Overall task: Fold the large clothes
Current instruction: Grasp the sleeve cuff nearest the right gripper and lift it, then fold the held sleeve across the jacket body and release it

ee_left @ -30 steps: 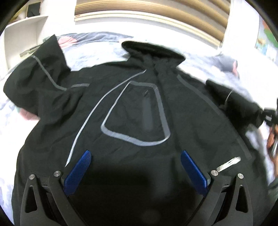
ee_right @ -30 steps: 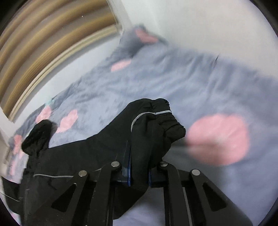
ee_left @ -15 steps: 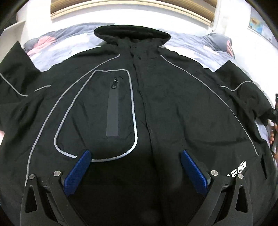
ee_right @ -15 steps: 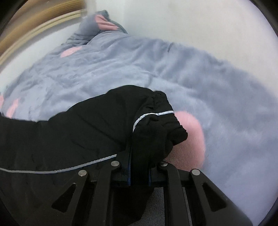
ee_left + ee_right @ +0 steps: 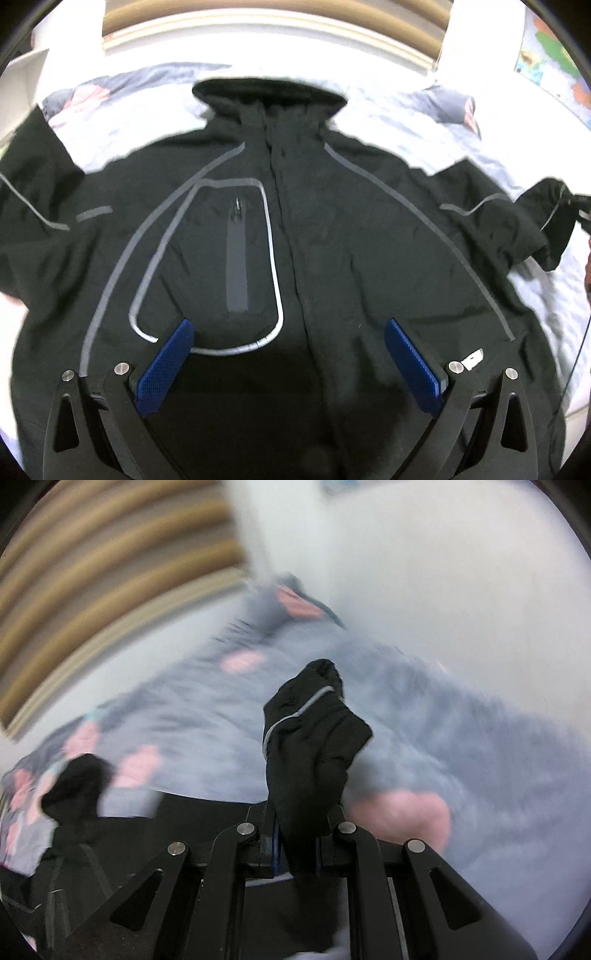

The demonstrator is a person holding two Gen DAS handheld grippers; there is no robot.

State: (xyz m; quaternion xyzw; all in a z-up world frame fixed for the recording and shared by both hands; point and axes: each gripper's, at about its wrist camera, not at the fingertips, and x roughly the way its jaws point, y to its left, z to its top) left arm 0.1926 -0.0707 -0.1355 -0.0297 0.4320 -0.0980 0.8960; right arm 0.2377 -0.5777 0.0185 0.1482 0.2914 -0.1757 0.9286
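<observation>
Black, with thin grey piping, the jacket [image 5: 295, 229] lies front-up and spread flat across the bed [image 5: 424, 122], its collar toward the headboard [image 5: 258, 26] and its zip running down the middle. A zipped chest pocket [image 5: 236, 266] sits inside a looped grey outline to one side of the zip, and a small white label [image 5: 474, 356] shows near the hem on the other side. One sleeve spreads off to the left of the picture; the other runs out to the right, where its cuff [image 5: 310, 746] is lifted off the covers.

That cuff is pinched in the right gripper [image 5: 295, 853], whose jaws are clenched tight on the bunched fabric, so the sleeve end stands up above the bedding. The left gripper [image 5: 290, 358] hangs over the lower front of the jacket with its blue pads [image 5: 166, 363] spread wide apart and nothing between them.

Under the jacket is a fluffy grey-blue blanket [image 5: 461, 731] with pink patches. The headboard is wooden and slatted, against a white wall [image 5: 443, 554]; the right-hand view is blurred
</observation>
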